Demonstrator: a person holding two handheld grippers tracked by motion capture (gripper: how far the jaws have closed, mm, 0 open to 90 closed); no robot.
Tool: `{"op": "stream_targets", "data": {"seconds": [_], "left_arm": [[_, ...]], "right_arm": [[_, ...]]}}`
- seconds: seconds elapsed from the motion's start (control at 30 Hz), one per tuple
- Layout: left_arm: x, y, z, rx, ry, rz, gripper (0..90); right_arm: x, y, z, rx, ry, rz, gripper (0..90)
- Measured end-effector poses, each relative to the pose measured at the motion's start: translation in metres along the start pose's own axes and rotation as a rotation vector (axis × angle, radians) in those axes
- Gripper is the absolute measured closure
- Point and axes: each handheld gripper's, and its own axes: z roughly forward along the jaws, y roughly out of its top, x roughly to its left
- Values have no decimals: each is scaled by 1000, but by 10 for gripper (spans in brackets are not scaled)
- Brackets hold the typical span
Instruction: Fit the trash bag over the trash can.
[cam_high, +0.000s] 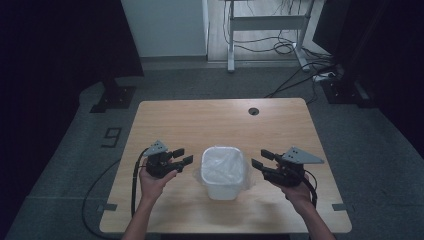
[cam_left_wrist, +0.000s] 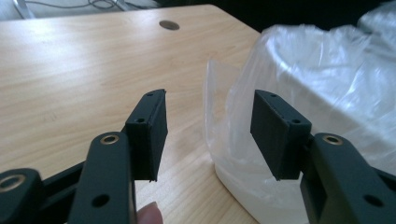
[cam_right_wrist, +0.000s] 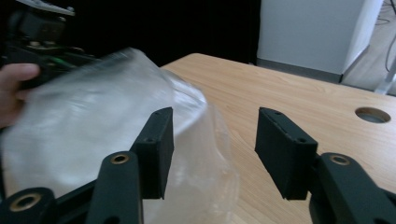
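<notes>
A small white bin (cam_high: 225, 172) lined with a clear plastic bag (cam_left_wrist: 299, 79) stands on the wooden table (cam_high: 220, 122), near its front middle. My left gripper (cam_high: 183, 156) is just left of the bin, open, and nothing lies between its jaws. In the left gripper view the bag's loose skirt hangs just beyond the left gripper (cam_left_wrist: 208, 133). My right gripper (cam_high: 262, 159) is just right of the bin, also open and empty. From the right gripper view, the bag (cam_right_wrist: 102, 135) bulges behind the right gripper (cam_right_wrist: 215, 154), close to its left jaw.
A round cable hole (cam_high: 254, 111) sits near the table's far edge. A desk frame (cam_high: 265, 22) and loose cables (cam_high: 300, 55) lie on the floor beyond the table. A white cabinet (cam_high: 165, 25) stands at the back.
</notes>
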Motion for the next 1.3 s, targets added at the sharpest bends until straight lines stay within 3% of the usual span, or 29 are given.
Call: {"op": "stream_targets", "data": {"seconds": [0.2,0.47,0.67,0.83,0.97,1.13,1.3], "left_arm": [[-8,15,9,6,-14,29,451],[-25,34,24,3,-33,70,453],[-33,44,28,15,-13,103,452],[-30,46,36,43,-5,92,446],[-33,45,41,55,9,102,449],[-37,44,44,67,67,119,455],[-39,43,44,75,75,122,481]], "right_arm": [[17,11,-10,-33,33,-21,414],[33,18,-9,-23,71,-40,412],[40,22,-1,3,76,-48,406],[39,20,12,36,65,-47,414],[36,16,19,45,90,-46,544],[48,13,16,18,108,-134,711],[60,11,8,-3,135,-178,845]]}}
